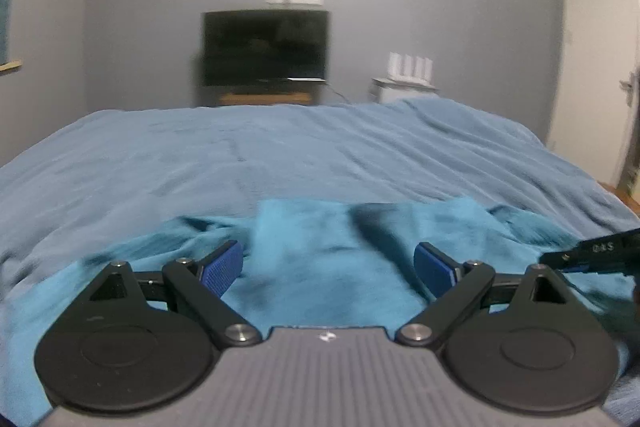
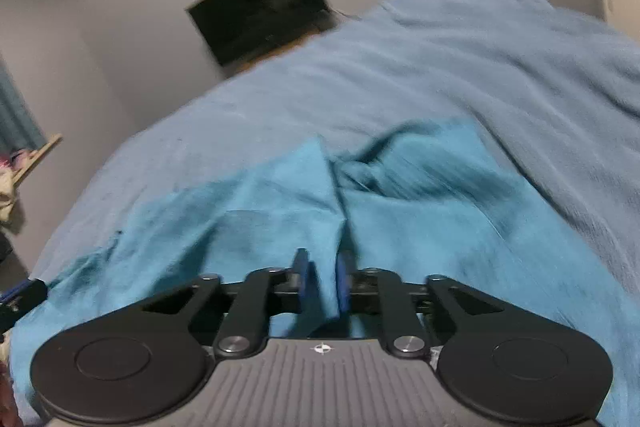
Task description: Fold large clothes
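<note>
A teal garment [image 1: 304, 227] lies crumpled on the near part of a bed with a grey-blue cover [image 1: 280, 147]. My left gripper [image 1: 328, 255] hovers over the garment with its blue pads [image 1: 224, 267] wide apart and nothing between them. In the right wrist view the same garment [image 2: 248, 211] runs as a raised fold into my right gripper [image 2: 323, 267], whose narrow pads [image 2: 301, 275] pinch that fold. A black part of the right gripper [image 1: 592, 251] shows at the right edge of the left wrist view. The picture is blurred by motion.
Beyond the bed stand a dark television [image 1: 266, 47] on a wooden stand, a white cabinet [image 1: 404, 87] with a white router on it, and a white door [image 1: 592, 67] at the right. A wooden shelf [image 2: 36, 155] with clutter is at the left.
</note>
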Tool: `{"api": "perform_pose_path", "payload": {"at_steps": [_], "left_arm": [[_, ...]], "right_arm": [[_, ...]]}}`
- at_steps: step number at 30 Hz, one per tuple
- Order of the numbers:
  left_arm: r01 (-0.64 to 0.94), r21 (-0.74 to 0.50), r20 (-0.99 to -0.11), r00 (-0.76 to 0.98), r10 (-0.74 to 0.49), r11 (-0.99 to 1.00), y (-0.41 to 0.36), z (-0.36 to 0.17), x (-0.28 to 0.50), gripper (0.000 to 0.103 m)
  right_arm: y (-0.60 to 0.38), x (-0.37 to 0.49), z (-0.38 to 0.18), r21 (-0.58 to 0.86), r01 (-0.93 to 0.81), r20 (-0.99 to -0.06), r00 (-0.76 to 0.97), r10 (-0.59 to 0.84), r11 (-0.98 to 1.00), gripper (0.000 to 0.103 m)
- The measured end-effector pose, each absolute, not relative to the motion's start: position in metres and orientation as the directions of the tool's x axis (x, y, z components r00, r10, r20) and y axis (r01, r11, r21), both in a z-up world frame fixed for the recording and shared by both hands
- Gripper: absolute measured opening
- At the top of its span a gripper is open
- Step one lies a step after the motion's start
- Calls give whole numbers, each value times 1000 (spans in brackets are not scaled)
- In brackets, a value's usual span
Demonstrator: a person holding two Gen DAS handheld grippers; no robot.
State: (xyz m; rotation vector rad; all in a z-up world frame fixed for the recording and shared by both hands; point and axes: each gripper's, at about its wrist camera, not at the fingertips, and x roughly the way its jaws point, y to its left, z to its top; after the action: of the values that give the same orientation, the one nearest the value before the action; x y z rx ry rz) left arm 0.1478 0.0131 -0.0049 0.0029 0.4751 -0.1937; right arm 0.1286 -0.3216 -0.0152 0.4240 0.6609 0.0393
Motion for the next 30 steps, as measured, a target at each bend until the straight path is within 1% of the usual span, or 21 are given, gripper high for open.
{"api": "perform_pose_path", "payload": {"at_steps": [1, 2, 3, 4, 6, 8, 10, 11, 12, 14, 15, 16, 17, 19, 24, 28, 30], "left_arm": [[204, -38, -464, 864, -198, 978, 6, -6, 154, 93], [219, -36, -473, 856, -210, 975, -1, -7, 161, 93], [234, -38, -484, 846, -223, 972, -6, -11, 166, 93], [243, -38, -496, 837, -230, 969, -11, -15, 171, 93], [258, -34, -523, 818, -237, 966, -19, -24, 179, 93], [272, -45, -576, 779, -247, 961, -24, -38, 187, 93], [260, -52, -632, 739, -233, 964, -24, -56, 195, 93], [245, -55, -660, 719, -219, 968, -22, -65, 198, 93], [228, -62, -684, 699, -208, 972, -20, -75, 201, 93], [212, -69, -717, 669, -196, 975, -18, -90, 205, 94], [213, -51, -729, 660, -182, 976, -21, -95, 207, 95], [220, -25, -734, 658, -167, 975, -25, -98, 207, 97], [230, 5, -735, 660, -153, 973, -30, -100, 207, 100], [244, 44, -735, 665, -133, 969, -38, -102, 206, 101], [231, 31, -730, 669, -136, 972, -35, -96, 203, 101], [169, 5, -693, 711, -118, 986, -13, -67, 177, 101], [115, -26, -674, 732, -102, 993, -3, -51, 165, 101]], "right_arm": [[-323, 129, -15, 389, 111, -582, 799, 151, 914, 38], [-323, 125, -12, 387, 111, -564, 814, 140, 915, 49], [-322, 121, -7, 375, 100, -532, 837, 125, 922, 55], [-318, 115, -1, 350, 75, -488, 865, 113, 934, 58], [-307, 107, 10, 295, -4, -420, 898, 133, 955, 58], [-291, 106, 13, 237, -99, -385, 904, 187, 966, 57], [-273, 114, 14, 165, -173, -411, 883, 227, 971, 53], [-264, 121, 10, 130, -201, -446, 863, 238, 971, 53], [-257, 128, 3, 106, -210, -499, 834, 234, 972, 52], [-250, 148, -19, 55, -185, -632, 754, 178, 981, 44], [-251, 158, -30, 40, -162, -684, 715, 145, 986, 43], [-252, 164, -37, 35, -136, -714, 690, 120, 990, 43], [-256, 168, -40, 39, -113, -721, 685, 107, 993, 43], [-261, 170, -40, 62, -97, -719, 686, 112, 993, 43], [-260, 176, -40, 70, -94, -718, 687, 116, 993, 44], [-263, 168, -47, 116, -72, -699, 703, 132, 991, 58], [-273, 163, -45, 168, -41, -683, 716, 146, 985, 59]]}}
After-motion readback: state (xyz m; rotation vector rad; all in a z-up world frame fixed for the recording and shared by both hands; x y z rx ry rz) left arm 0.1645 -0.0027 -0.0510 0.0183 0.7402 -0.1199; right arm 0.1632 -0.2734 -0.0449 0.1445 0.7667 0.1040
